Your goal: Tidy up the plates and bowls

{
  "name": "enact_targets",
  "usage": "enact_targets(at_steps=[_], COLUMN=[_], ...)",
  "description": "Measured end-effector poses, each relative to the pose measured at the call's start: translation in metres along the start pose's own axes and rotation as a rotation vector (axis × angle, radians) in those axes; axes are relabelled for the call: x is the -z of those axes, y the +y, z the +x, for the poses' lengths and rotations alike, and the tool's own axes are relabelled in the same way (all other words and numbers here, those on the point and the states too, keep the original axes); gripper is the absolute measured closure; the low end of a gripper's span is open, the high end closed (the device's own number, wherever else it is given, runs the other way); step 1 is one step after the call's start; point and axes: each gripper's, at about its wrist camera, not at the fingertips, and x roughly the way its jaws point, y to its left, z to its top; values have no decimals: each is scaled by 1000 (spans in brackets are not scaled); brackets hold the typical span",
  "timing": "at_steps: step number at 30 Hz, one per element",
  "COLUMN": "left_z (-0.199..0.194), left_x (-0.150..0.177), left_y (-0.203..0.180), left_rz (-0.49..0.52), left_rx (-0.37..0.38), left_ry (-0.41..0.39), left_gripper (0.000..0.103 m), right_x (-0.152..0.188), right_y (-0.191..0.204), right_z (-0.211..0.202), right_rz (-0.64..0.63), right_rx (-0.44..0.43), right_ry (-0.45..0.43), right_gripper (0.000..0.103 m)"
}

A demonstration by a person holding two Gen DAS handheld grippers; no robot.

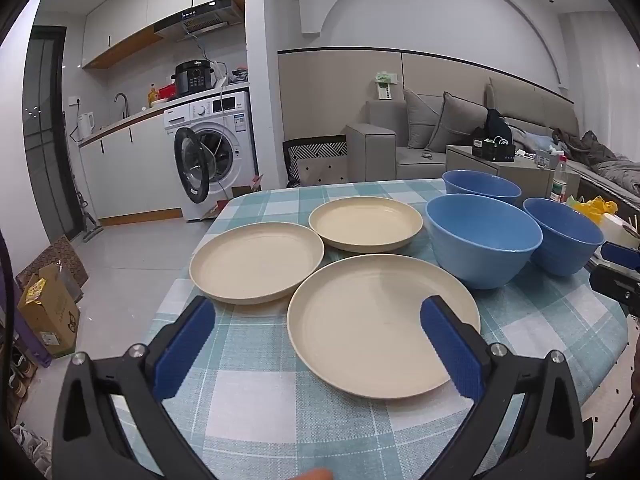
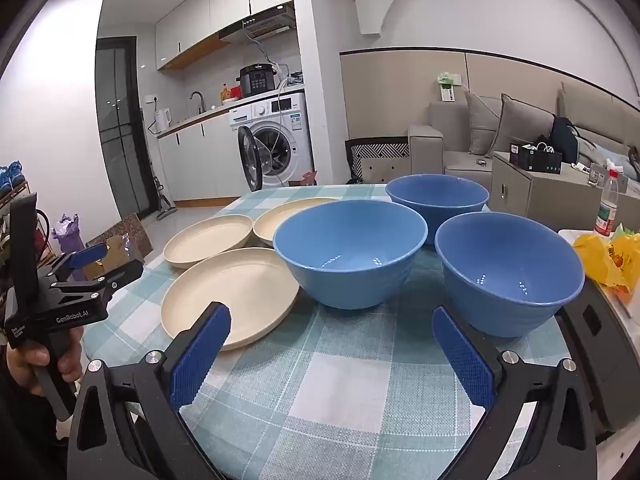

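Observation:
Three cream plates lie flat and apart on the checked tablecloth: a near one (image 1: 372, 328), a left one (image 1: 256, 262) and a far one (image 1: 366, 222). Three blue bowls stand upright to their right: a middle one (image 1: 482, 236), a far one (image 1: 482, 186) and a right one (image 1: 564, 236). My left gripper (image 1: 316, 340) is open and empty, low over the near plate's front left edge. My right gripper (image 2: 332, 352) is open and empty, just in front of the middle bowl (image 2: 350, 252) and the right bowl (image 2: 508, 272). The left gripper (image 2: 86, 264) also shows at the left of the right wrist view.
The table (image 1: 248, 412) has a blue-and-white checked cloth; its left edge drops to the floor. A yellow bag (image 2: 612, 256) and a bottle (image 2: 608, 208) sit at the right. A washing machine (image 1: 212, 152) with its door open, a sofa (image 1: 440, 136) and boxes (image 1: 48, 312) stand beyond.

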Motion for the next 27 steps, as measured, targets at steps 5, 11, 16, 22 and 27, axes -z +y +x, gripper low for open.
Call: enact_targets(at_steps=[5,11,16,22,27], left_z=[-1,-3,-6,-1,0], left_x=[0,0,-3,-4,-3], left_y=[0,2,0,3,3], left_rz=[-7,-8,-7,-10,-15], left_rx=[5,5,0,-4,-5], left_ry=[11,13,15,11,8], left_gripper=[0,0,0,0,0], right_x=[0,-2,-4,-5,-5], right_y=[0,2,7,8,9], right_z=[-1,-4,-6,-6,-7], right_rz=[-5,-13,-32,-37,-38], right_rx=[-1,-3,3,6,11], right_ry=[-1,-12,-17,-18,-21], right_gripper=[0,0,0,0,0])
